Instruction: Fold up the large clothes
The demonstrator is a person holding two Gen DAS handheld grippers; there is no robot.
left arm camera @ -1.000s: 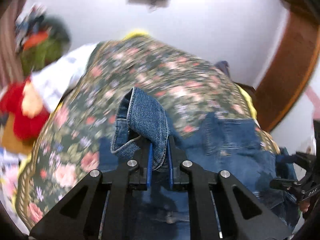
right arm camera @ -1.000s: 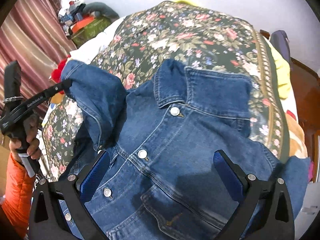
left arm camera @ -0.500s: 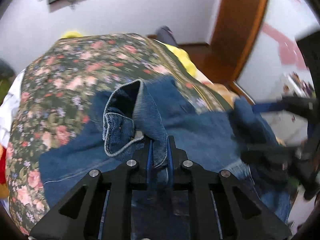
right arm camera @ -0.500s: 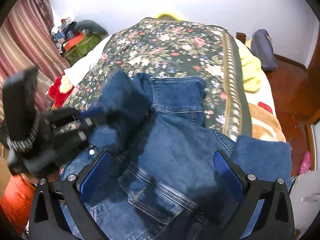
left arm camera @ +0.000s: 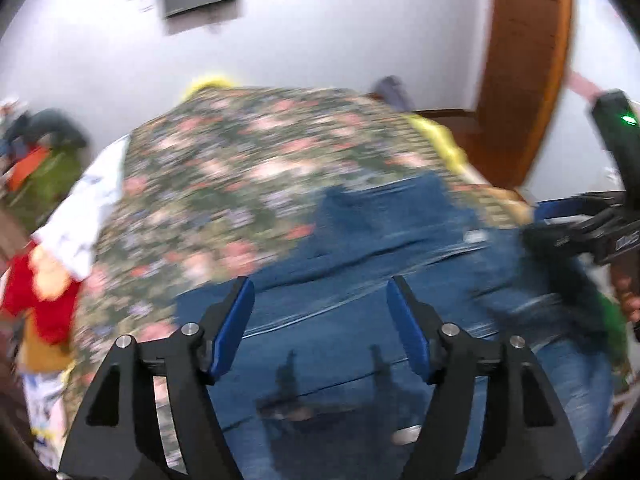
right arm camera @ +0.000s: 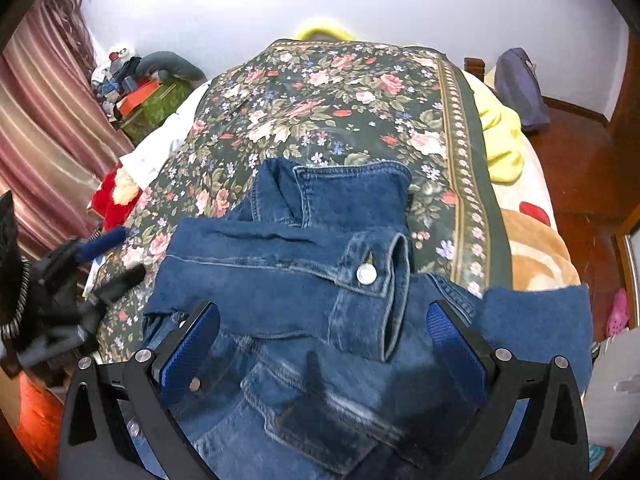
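Note:
A blue denim jacket (right arm camera: pixel 280 280) lies on the floral bedspread (right arm camera: pixel 340 100), collar away from me. One sleeve is folded across its chest, and the buttoned cuff (right arm camera: pixel 366 274) rests right of centre. My left gripper (left arm camera: pixel 320 284) hangs over the jacket (left arm camera: pixel 360 320); its jaws are opening and nothing is between them. It also shows, blurred, at the left edge of the right wrist view, as the left gripper (right arm camera: pixel 114 260). My right gripper (right arm camera: pixel 323 308) is open just above the folded sleeve and holds nothing. The left wrist view is blurred by motion.
A yellow cloth (right arm camera: pixel 500 140) and an orange and cream blanket (right arm camera: pixel 536 248) lie along the bed's right side. A red plush toy (right arm camera: pixel 114 196) and a green box (right arm camera: pixel 156 104) with clutter sit at the left by a striped curtain (right arm camera: pixel 44 128). Wooden floor (right arm camera: pixel 580 168) lies to the right.
My left gripper has let go of the sleeve cuff, opened and drawn back to the left. The sleeve now lies folded across the jacket's front. The right gripper stayed open.

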